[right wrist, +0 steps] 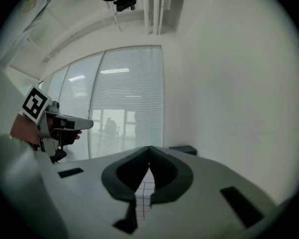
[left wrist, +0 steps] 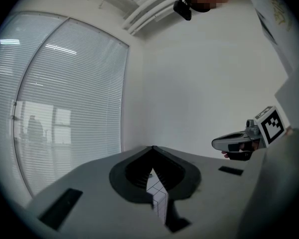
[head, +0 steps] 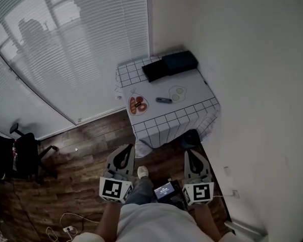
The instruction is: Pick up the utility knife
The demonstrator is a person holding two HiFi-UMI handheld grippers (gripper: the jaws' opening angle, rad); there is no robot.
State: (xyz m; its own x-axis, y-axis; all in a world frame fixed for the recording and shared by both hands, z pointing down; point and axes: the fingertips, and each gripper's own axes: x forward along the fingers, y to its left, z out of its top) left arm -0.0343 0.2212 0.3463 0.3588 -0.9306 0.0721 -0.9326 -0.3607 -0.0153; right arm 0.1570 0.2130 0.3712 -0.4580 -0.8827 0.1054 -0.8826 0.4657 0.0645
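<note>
The utility knife (head: 163,100), small and dark bluish, lies on a table with a white grid cloth (head: 192,112) well ahead of me in the head view. Both grippers are held low in front of the person's body, over the wood floor and short of the table. My left gripper (head: 125,148) (left wrist: 152,148) has its jaws together with nothing between them. My right gripper (head: 191,153) (right wrist: 149,148) is shut and empty too. Each gripper view shows only a sliver of grid cloth past the jaws, and the knife is hidden there.
Two black cases (head: 170,64) sit at the table's back. A plate with red food (head: 138,105) and a pale plate (head: 177,93) flank the knife. Window blinds (head: 65,49) stand at the left, a white wall (head: 252,74) at the right, and a black chair (head: 25,155) and cables (head: 65,226) on the floor.
</note>
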